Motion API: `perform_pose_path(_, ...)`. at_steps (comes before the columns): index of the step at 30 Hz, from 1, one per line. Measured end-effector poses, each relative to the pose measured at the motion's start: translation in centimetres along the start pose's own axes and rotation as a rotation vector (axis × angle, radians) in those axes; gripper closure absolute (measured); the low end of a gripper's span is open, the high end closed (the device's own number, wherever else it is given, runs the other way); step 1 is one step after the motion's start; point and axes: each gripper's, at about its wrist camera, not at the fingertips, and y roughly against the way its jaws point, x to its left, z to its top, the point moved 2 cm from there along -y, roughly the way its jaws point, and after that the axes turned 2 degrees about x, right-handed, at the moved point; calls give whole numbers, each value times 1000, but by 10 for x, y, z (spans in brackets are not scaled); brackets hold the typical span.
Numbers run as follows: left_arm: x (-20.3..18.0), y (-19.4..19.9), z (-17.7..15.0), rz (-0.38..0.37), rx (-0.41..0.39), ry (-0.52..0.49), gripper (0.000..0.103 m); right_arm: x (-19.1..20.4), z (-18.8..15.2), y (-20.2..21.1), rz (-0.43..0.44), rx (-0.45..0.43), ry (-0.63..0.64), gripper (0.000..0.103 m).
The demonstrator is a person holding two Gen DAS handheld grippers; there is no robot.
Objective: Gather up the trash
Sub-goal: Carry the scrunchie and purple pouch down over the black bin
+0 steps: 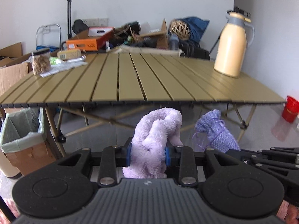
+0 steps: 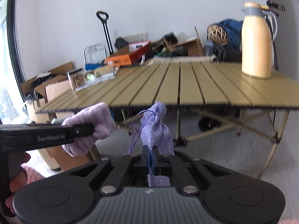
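Note:
My left gripper is shut on a fluffy lilac cloth, which bulges up between the blue pads. To its right a purple knitted drawstring pouch sticks up from my right gripper, which is shut on it with the pads pressed flat together. In the right wrist view the pouch stands upright with its cord hanging left, and the left gripper with the lilac cloth reaches in from the left. Both grippers hover in front of and below the near edge of the olive slatted table. A bin with a pale green liner stands low at the left.
On the table stand a cream thermos jug at the right and a clear jar of snacks with packets at the far left. Cardboard boxes and clutter line the back wall. A red bucket sits on the floor at the right.

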Motion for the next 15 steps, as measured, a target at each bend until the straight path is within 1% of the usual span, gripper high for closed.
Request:
perform_pose_path(2,-3,-5,-9,12,39,-17,71,-2,-11,-3,3,25,-10,101)
perform_pose_path(6,-5,-15,-26,2,109,-20,71,-6,-30,-11,7,75,-32,101)
perform_pose_path(10,-4,-23,-40,3,166,-21,71,-7,-40,-17,11,106,-41,101)
perform_pose_path(15,-2,-35,-49,11,233,-14,71,-10,-51,-29,15,161,-62,101)
